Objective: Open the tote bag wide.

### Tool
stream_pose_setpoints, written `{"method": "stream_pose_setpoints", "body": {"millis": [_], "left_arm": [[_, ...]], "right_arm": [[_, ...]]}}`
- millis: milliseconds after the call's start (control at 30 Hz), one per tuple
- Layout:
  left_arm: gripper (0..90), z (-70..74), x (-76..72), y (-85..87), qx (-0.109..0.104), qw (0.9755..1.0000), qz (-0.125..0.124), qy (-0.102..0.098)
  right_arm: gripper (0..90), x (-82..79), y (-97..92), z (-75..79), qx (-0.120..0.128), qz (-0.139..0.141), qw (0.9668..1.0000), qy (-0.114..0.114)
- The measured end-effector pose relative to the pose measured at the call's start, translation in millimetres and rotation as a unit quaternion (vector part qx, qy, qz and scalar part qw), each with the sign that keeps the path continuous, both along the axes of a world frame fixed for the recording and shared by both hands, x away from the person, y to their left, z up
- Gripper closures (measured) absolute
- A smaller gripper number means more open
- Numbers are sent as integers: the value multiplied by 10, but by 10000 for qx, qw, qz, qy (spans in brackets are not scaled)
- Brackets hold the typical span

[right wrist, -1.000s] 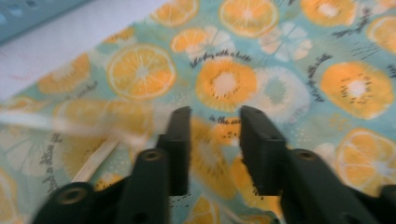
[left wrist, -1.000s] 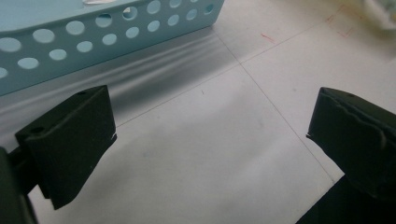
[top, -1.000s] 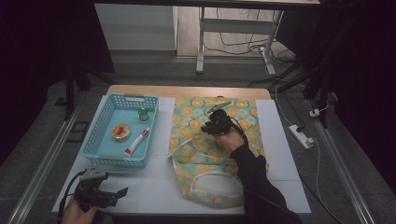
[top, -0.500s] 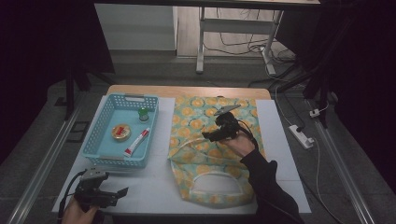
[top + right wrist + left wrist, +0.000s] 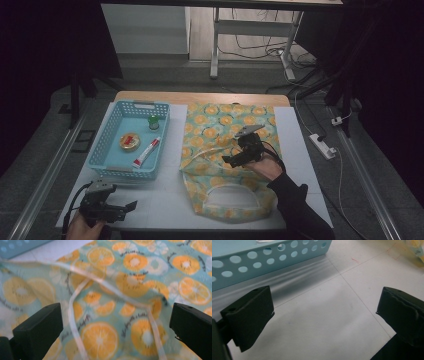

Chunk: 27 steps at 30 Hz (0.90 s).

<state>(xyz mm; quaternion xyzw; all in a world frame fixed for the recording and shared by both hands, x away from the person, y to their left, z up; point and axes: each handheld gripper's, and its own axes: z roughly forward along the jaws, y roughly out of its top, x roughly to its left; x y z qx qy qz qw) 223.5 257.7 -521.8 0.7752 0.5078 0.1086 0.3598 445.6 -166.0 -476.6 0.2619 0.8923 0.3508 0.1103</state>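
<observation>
Nearest to us, the left gripper [image 5: 131,205] sits low at the front edge of the white table [image 5: 165,205], jaws apart over bare surface, nothing between them. Just beyond it is the blue basket [image 5: 101,161], and inside lie a red-and-white tube [image 5: 146,152], a round tin [image 5: 129,141] and a small green-capped bottle [image 5: 153,122], all untouched, so the packing looks not yet begun. Over to the right, the orange-print cloth bag [image 5: 220,125] lies spread flat on the table, one white handle [image 5: 231,195] looped at the near end. The right gripper [image 5: 229,160] hangs above the bag's middle; its jaws have just been opening and now stand wide, with the other white handle [image 5: 75,322] beneath them but not pinched. My read: the bag is laid out, its mouth looks unopened. Nothing stands between basket and bag; the loose straps could snag
</observation>
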Motion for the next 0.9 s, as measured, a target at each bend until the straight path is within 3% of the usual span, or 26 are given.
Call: {"method": "stream_pose_setpoints", "body": {"millis": [233,467,633,833,900], "left_arm": [[9,0,0,-1,3,10000,-3,2],[10,0,1,-1,-3,10000,-6,6],[11,0,2,2,-13,10000,-18,14],[11,-1,3,2,-14,10000,-18,20],[12,0,3,2,-14,10000,-21,25]], "right_arm": [[0,-180,-163,-150,-190,-14,9997,175],[0,-248,-181,-336,-366,82,9989,285],[0,-254,-196,-489,-650,133,9973,324],[0,-266,-205,-500,-662,198,9973,252],[45,-270,-206,-489,-648,261,9972,252]]}}
